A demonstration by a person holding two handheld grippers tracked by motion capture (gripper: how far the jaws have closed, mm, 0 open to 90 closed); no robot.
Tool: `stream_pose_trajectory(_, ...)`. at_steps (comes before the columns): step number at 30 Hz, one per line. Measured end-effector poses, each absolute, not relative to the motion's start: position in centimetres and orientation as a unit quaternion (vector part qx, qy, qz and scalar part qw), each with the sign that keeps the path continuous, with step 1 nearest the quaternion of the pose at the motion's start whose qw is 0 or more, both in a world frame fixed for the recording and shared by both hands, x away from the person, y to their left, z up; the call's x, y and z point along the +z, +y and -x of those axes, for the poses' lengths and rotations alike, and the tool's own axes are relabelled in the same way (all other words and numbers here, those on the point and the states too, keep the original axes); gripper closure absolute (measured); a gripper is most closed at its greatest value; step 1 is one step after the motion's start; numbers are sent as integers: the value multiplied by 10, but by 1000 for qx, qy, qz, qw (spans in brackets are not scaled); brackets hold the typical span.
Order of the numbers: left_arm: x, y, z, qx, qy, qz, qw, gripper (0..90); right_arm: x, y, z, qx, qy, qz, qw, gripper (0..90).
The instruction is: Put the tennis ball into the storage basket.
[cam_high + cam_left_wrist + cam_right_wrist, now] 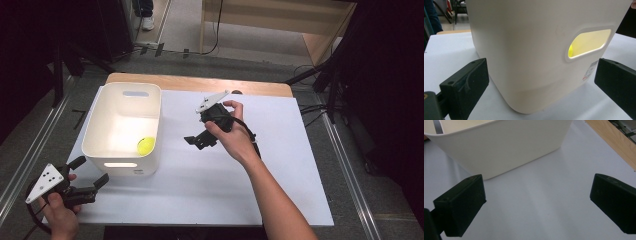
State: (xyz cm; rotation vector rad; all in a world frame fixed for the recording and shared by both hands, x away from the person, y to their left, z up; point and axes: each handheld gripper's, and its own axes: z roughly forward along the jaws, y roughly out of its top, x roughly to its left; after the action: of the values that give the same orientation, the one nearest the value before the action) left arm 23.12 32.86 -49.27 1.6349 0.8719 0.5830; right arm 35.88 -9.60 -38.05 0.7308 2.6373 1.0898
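Note:
A white plastic bin (102, 125) stands on the left part of the white sheet. A yellow ball (145, 145) lies inside it at its near right corner. My left gripper (91, 171) is off the sheet's near left corner, open, and points at the bin's near wall (524, 50). Yellow glows through the handle slot (589, 42) in that wall. My right gripper (194, 142) is held over the middle of the sheet, to the right of the bin. It is open with nothing between its jaws, and the bin's side (499, 147) lies ahead of it.
The white sheet (210, 185) covers most of a wooden table (200, 82), whose edge (614, 142) shows at the far side. Metal rails run along the floor at left and right. Dark stands and cables flank the table. A shoe (148, 22) shows at the back.

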Motion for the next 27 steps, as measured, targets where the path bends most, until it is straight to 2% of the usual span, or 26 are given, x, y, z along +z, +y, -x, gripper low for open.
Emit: stream_pose_trajectory(27,-493,328,-231,248,372,-696,563,0,-406,-132,-338,393,869,-279,111,0)
